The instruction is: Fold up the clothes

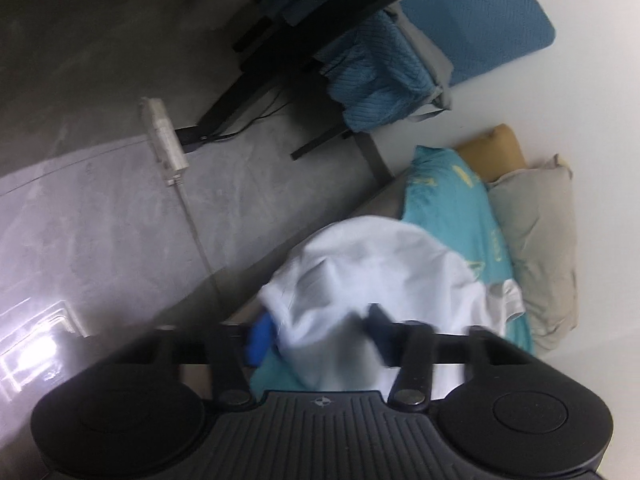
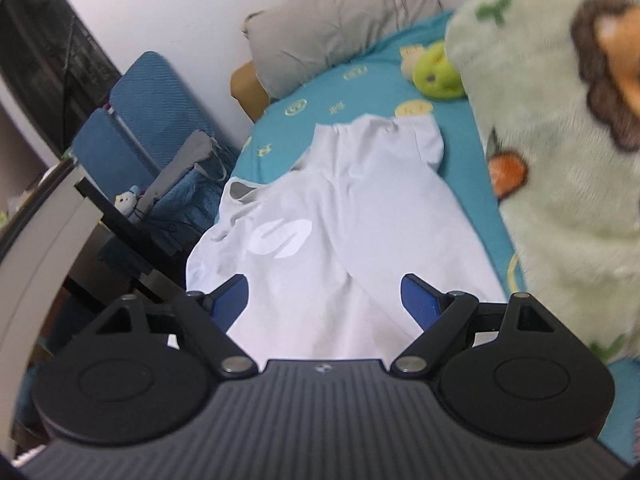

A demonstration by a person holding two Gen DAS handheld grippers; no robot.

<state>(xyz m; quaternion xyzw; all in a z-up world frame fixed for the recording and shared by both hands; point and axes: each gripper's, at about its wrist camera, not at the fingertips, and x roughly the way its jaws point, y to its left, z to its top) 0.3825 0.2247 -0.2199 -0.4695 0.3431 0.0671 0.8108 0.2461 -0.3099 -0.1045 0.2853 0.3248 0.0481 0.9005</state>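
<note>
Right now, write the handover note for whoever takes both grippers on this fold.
Left gripper: blurred, white cloth between its blue fingers; grip cannot be confirmed.
Right gripper: open, above the hem, holding nothing.
White short-sleeved T-shirt with pale chest logo: lying rumpled along the teal patterned bedsheet, its near-left part bunched at the bed edge.
Done: no clean fold visible.
Left: flatten it, fold sleeves in, then fold lengthwise.

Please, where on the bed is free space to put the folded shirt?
Free: the teal sheet between the white shirt and the grey pillow. Crowded: the right side, under the fleece blanket and green plush toy.
</note>
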